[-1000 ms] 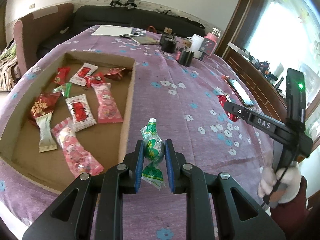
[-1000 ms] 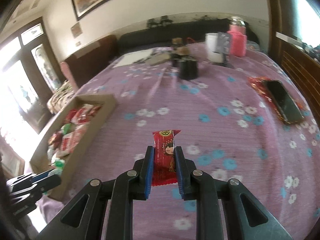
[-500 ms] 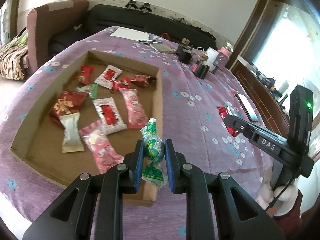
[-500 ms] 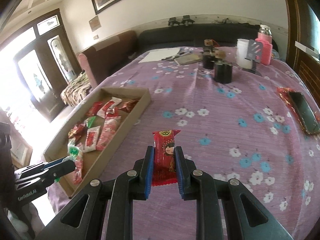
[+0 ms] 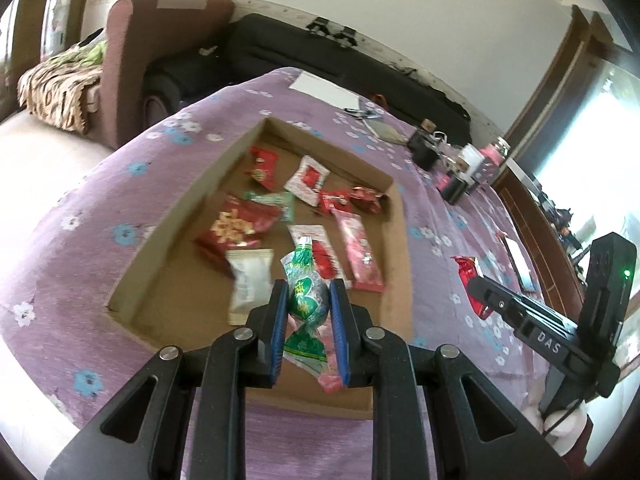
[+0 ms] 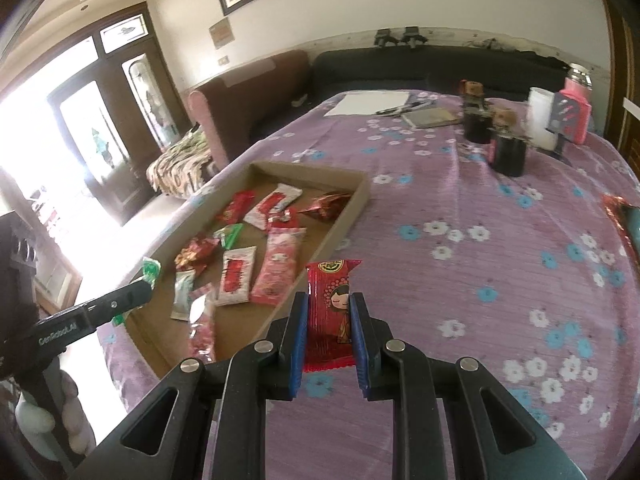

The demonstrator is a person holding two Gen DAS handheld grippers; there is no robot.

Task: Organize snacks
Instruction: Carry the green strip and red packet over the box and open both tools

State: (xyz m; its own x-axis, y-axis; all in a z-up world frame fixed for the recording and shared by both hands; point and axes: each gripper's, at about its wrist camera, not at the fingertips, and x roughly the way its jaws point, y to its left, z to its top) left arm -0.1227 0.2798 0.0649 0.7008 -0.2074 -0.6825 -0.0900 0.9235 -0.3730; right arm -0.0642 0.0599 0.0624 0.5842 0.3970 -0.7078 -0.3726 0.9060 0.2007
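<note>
My left gripper (image 5: pixel 307 292) is shut on a green wrapped candy (image 5: pixel 306 292) and holds it above the near part of a shallow cardboard box (image 5: pixel 400 240) that holds several snack packets. My right gripper (image 6: pixel 330 308) is shut on a red snack packet (image 6: pixel 330 300) with a cartoon girl, above the purple flowered tablecloth, just right of the box (image 6: pixel 352 204). The right gripper shows in the left wrist view (image 5: pixel 476 284) with its red packet (image 5: pixel 466 270). The left gripper shows in the right wrist view (image 6: pixel 140 290) over the box's near left corner.
Black cups (image 6: pixel 508 152), a white cup (image 6: pixel 540 120), a pink bottle (image 6: pixel 576 96), paper (image 6: pixel 368 104) and a notebook (image 6: pixel 430 117) stand at the table's far end. A phone on red wrapping (image 6: pixel 630 224) lies at the right edge. A sofa and armchair lie beyond.
My left gripper has carried the green candy left, from over the tablecloth to above the box. My right gripper has moved left toward the box with the red packet.
</note>
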